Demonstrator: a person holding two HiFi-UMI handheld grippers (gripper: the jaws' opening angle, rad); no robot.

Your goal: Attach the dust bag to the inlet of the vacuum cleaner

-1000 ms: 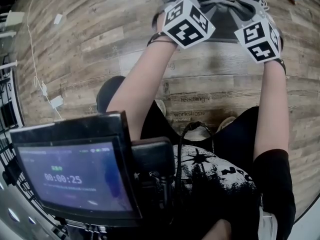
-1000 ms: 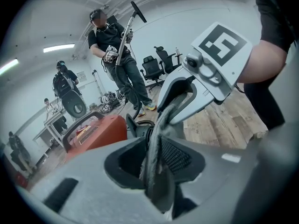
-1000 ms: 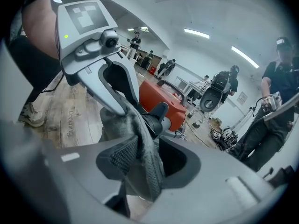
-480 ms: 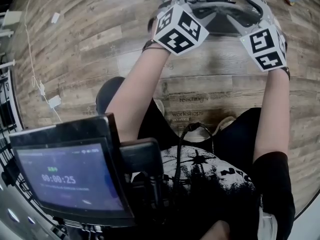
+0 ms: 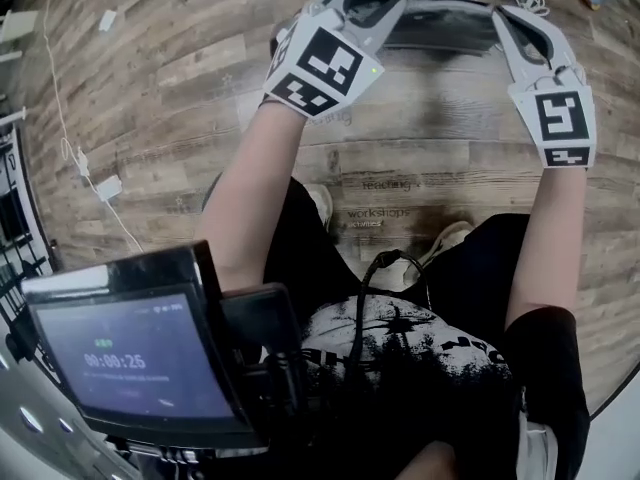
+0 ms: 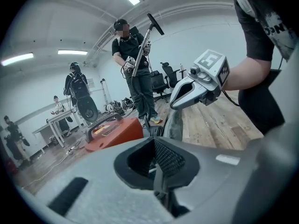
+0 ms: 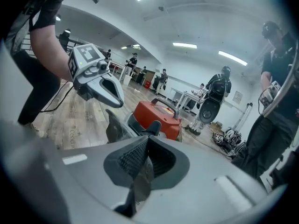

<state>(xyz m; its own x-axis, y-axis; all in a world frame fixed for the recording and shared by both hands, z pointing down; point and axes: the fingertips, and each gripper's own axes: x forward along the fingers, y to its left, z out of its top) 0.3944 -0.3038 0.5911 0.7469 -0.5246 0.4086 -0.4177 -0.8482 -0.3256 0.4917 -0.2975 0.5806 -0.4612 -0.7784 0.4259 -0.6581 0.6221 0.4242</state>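
Two claws [image 5: 392, 3] [image 5: 505, 20] higher; one dust bag [image 5: 445, 28] between.

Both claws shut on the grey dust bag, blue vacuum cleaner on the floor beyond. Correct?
Not blue: the vacuum cleaner is red, as the right gripper view shows. The rest holds: the left claw and right claw are both shut on the grey dust bag.

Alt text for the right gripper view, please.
The right tongs are shut on an edge of the grey dust bag; the left tongs hold its far edge. Behind stands the red vacuum cleaner on wooden floor.
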